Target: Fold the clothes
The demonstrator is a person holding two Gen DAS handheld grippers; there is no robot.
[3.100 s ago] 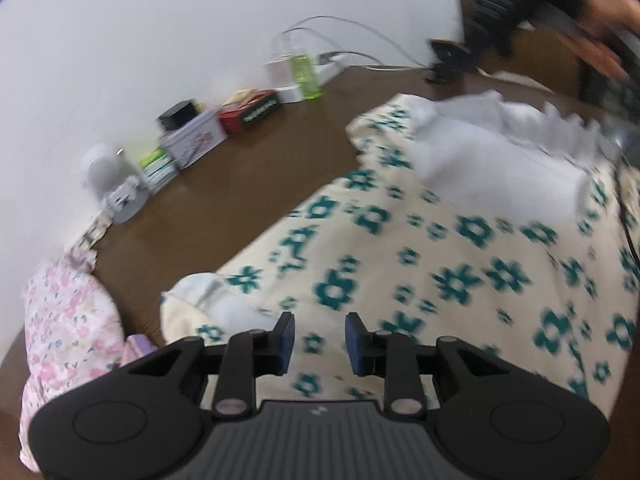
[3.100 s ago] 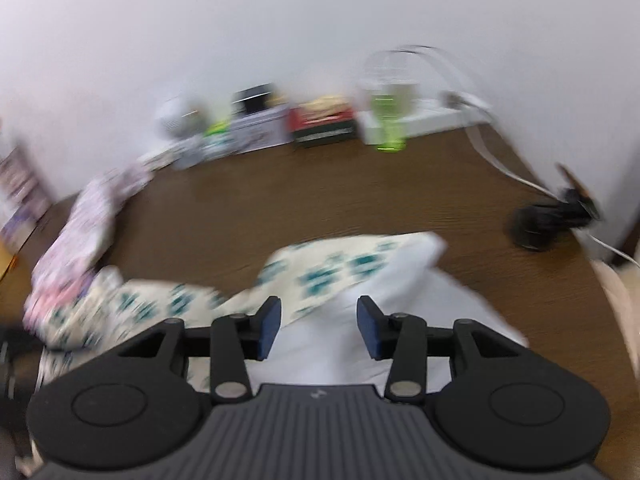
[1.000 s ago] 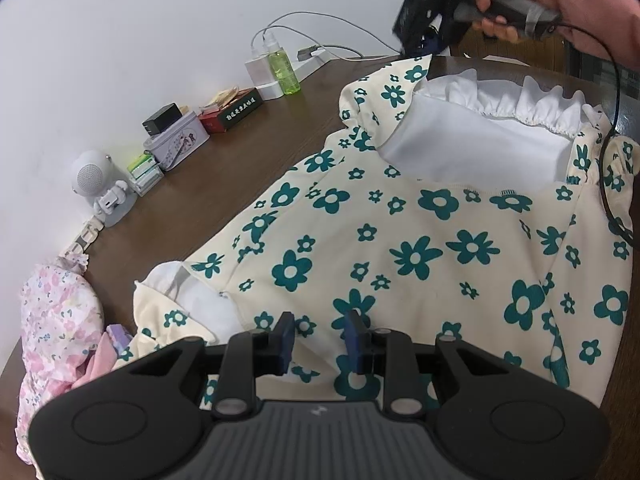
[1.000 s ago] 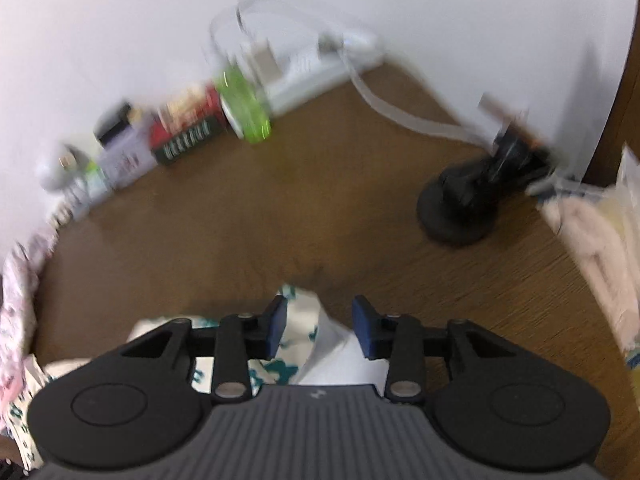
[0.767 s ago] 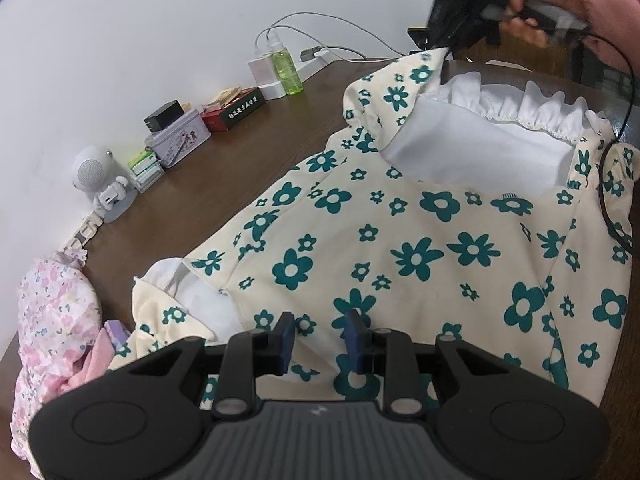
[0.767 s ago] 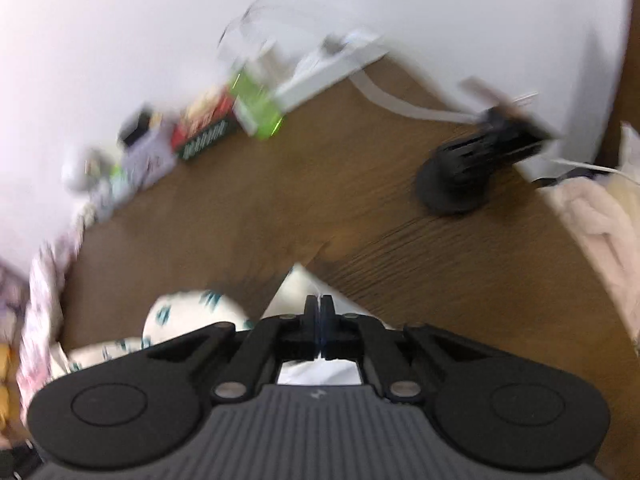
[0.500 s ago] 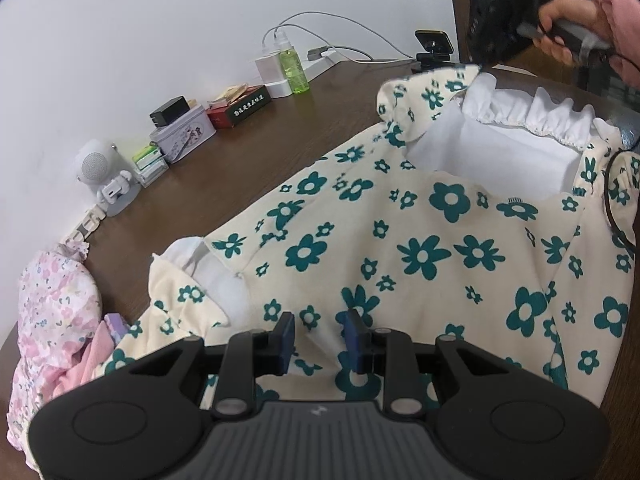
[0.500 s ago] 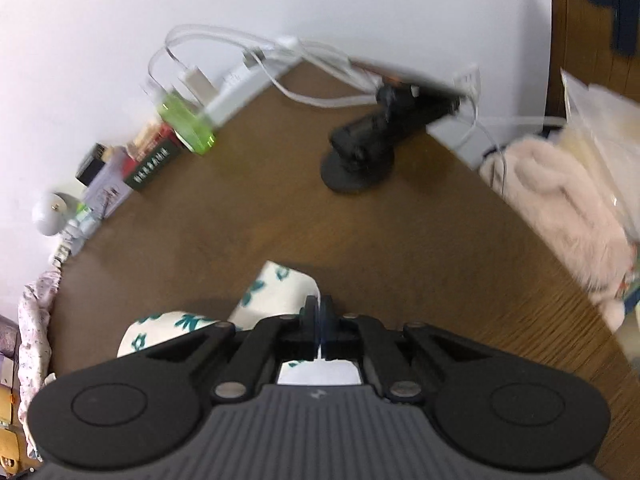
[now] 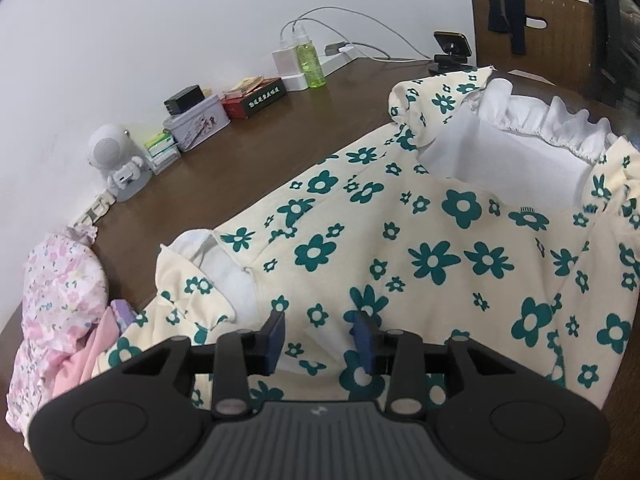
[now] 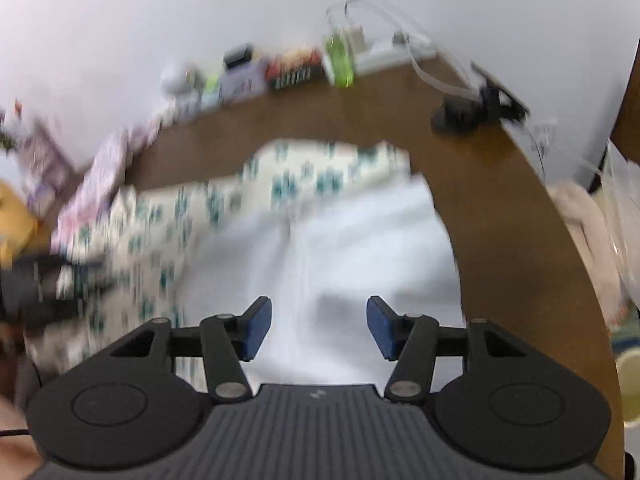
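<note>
Garment: a cream dress (image 9: 432, 248) printed with teal flowers lies spread over the brown worktop (image 9: 256, 168), filling most of the left wrist view; in the blurred right wrist view the same dress (image 10: 280, 184) shows as cream and teal streaks.
Lining: its white inner side (image 9: 504, 156) is turned up at the far right end, edged by a white gathered frill (image 9: 560, 124).
Near end: a folded sleeve or hem with a white inside (image 9: 216, 260) sits at the dress's left edge.
Left gripper: the left gripper (image 9: 320, 338) is low over the near edge of the dress; its jaws have just been opening and now stand apart, with printed cloth showing between the blue pads, which do not press on it.
Right gripper: the right gripper (image 10: 318, 328) hovers above the white lining; its jaws have just been opening and stand wide apart, nothing clamped between them.
Other clothes: a pink floral bundle (image 9: 60, 292) lies at the worktop's left end, beside the dress.
Back row along the wall: a small white robot figure (image 9: 114, 156), a pale tin (image 9: 196, 122) with a black box on top, a red and black box (image 9: 256, 98), a green bottle (image 9: 310, 60), a white charger with cables (image 9: 286, 62).
Far corner: a black phone stand (image 9: 452, 50) near the worktop's edge, a wooden chair back (image 9: 532, 32) behind it.
</note>
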